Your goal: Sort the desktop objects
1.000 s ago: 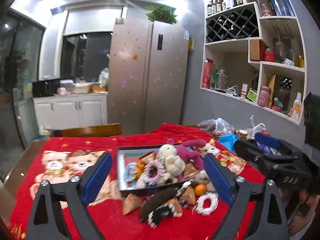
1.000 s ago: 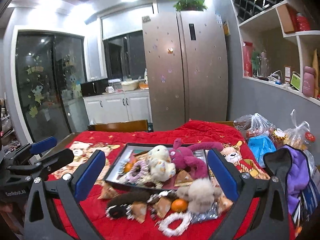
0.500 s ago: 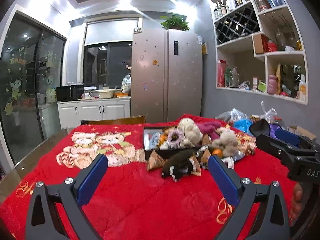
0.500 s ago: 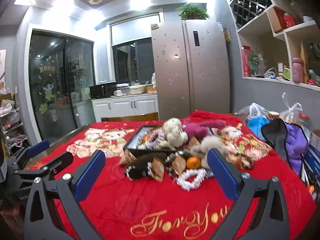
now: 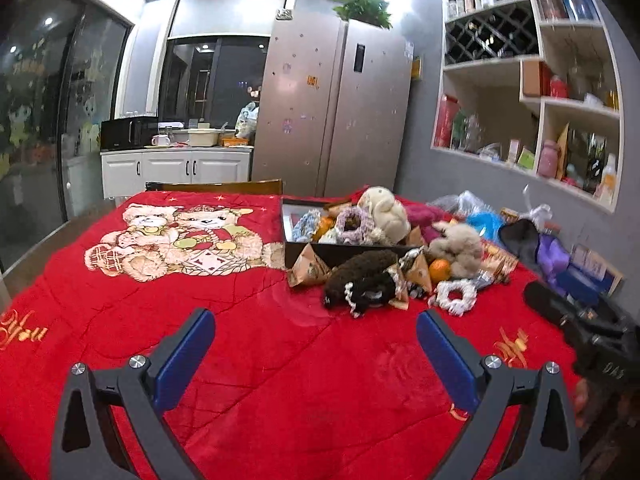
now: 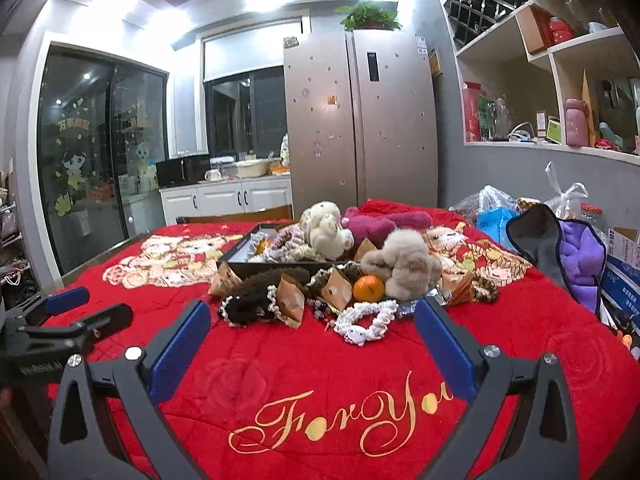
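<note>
A dark tray on the red cloth holds scrunchies and a cream plush. In front of it lies a pile: a dark brown scrunchie, an orange, a beige plush, a white scrunchie and paper-wrapped packets. My left gripper is open and empty, well short of the pile. My right gripper is open and empty, just in front of the pile. Each gripper shows at the other view's edge.
The red cloth with a bear print covers the table. Plastic bags, a purple-grey pouch and a box crowd the right side. A chair back stands at the far edge.
Both grippers have pulled back and dropped lower, away from the tray; the pile now sits farther off. Both stay open and empty.
</note>
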The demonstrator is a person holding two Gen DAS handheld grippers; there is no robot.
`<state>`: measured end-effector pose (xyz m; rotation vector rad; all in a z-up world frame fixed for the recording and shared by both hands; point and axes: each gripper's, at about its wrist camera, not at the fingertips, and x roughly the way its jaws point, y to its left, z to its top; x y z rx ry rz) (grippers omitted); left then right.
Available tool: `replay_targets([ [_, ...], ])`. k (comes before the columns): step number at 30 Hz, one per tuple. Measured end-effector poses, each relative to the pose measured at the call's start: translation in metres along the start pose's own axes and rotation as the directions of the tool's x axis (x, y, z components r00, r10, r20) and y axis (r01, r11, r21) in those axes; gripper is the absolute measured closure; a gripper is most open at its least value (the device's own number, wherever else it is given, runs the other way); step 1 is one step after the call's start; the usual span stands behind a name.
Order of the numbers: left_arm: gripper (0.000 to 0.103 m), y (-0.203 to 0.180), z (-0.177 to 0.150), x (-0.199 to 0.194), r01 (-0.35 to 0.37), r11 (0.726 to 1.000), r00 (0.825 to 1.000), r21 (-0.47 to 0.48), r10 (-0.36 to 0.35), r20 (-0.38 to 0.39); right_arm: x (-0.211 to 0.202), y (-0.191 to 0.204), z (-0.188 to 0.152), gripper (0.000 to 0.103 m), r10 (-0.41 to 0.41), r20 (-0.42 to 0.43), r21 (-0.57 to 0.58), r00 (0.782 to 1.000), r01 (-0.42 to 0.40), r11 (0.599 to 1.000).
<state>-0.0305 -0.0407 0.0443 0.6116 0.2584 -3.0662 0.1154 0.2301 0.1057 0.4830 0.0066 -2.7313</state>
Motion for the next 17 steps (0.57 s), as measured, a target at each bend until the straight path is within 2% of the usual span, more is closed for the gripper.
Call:
replay_targets([
  [5, 0.000, 0.002, -0.001, -0.005, -0.016, 1.000, 1.000, -0.012, 0.017, 0.025, 0.010, 0.003, -0.003, 0.000, 0.001, -0.032, -0.014, 0.999, -0.001, 1.000],
  [8, 0.000, -0.006, -0.001, -0.011, -0.035, 0.999, 0.998, 0.020, 0.034, 0.055, 0.015, 0.004, -0.005, 0.000, -0.020, -0.054, -0.019, 0.998, 0.019, 1.000],
  [13, 0.000, -0.017, -0.002, -0.014, -0.039, 0.996, 0.997, 0.079, 0.033, 0.075, 0.019, 0.012, -0.007, 0.000, -0.011, -0.068, -0.053, 0.998, 0.007, 0.999],
  [17, 0.000, -0.013, -0.001, -0.014, -0.035, 0.997, 0.997, 0.061, 0.031, 0.078, 0.019, 0.009, -0.008, 0.000, 0.000, -0.067, -0.042, 0.998, -0.003, 0.999],
])
